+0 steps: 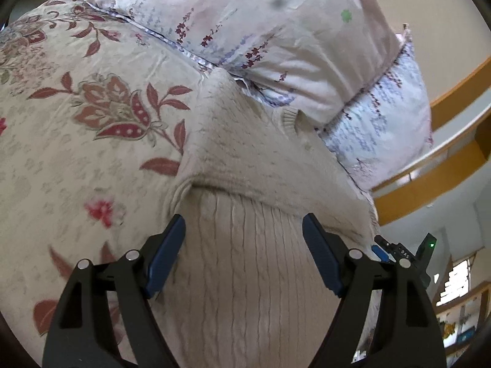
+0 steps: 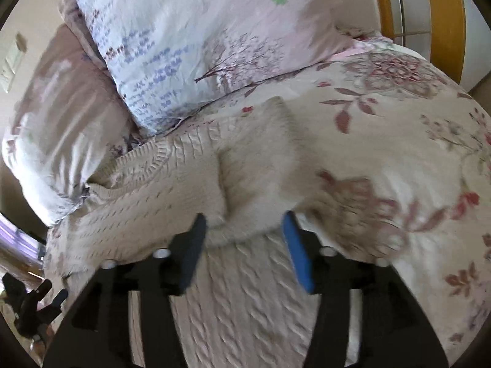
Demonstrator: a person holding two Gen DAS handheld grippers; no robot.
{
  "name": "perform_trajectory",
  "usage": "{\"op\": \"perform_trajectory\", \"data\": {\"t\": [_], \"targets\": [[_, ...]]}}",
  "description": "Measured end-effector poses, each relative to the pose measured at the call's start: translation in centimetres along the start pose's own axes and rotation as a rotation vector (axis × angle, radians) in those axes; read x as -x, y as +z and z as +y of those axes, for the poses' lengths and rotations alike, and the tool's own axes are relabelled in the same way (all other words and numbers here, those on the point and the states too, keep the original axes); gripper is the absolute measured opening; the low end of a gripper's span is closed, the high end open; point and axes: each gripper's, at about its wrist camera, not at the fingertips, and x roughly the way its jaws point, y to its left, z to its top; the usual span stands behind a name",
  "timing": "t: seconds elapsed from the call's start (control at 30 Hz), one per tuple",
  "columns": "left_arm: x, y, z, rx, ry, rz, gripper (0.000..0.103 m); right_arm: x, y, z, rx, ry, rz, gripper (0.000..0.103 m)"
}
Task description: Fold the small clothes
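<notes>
A cream cable-knit sweater [image 1: 245,153] lies on the floral bedspread, with a sleeve folded across its body. In the left wrist view my left gripper [image 1: 244,224] hovers open just over the knit, nothing pinched between its blue pads. In the right wrist view the sweater [image 2: 172,190] stretches from the pillows toward me. My right gripper [image 2: 244,217] stands open over it, and the folded sleeve's end lies loose between its fingertips without the pads pressing on it. This view is blurred. Part of the right gripper [image 1: 399,254] shows at the sweater's right edge in the left wrist view.
The floral bedspread [image 1: 92,141] spreads out to the left of the sweater. Pale flowered pillows [image 1: 245,30] are stacked right behind the sweater's collar. A wooden headboard [image 2: 442,15] stands behind the bed. The bed's edge drops off beside the sweater [image 2: 46,245].
</notes>
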Motion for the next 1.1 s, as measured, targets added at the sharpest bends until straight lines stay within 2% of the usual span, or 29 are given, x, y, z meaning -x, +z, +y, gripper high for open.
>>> {"op": "perform_trajectory", "data": {"t": [0.2,0.27,0.37,0.47,0.6,0.63,0.77,0.93,1.1], "targets": [[2.9,-2.3,0.9,-0.041,0.041,0.005,0.078,3.0,-1.4,-4.6,-0.063,0.118,0.046,0.058],[3.5,-2.8,1.3,-0.048,0.044,0.013,0.078,3.7,-2.3,-5.9,-0.072,0.132,0.066,0.058],[4.4,-4.2,1.7,-0.042,0.021,0.023,0.076,4.5,-3.5,-7.0,-0.061,0.125,0.088,0.057],[5.2,-5.5,2.0,-0.039,-0.005,0.03,0.073,5.1,-5.2,-7.9,-0.067,0.166,0.124,0.057],[6.0,-7.2,2.4,-0.021,-0.055,0.039,0.061,5.7,-7.3,-8.5,-0.069,0.23,0.151,0.049],[6.3,-7.8,2.5,-0.015,-0.073,0.042,0.056,5.8,-7.9,-8.6,-0.075,0.267,0.172,0.042],[7.0,-10.0,2.4,-0.017,-0.132,0.06,0.046,5.8,-9.9,-8.8,-0.082,0.38,0.237,0.032],[7.4,-12.3,2.2,-0.028,-0.223,0.117,0.036,6.7,-12.7,-8.6,-0.061,0.497,0.31,0.027],[7.3,-14.5,1.8,-0.061,-0.25,0.198,0.029,7.8,-14.5,-8.4,-0.015,0.528,0.329,0.022]]}}
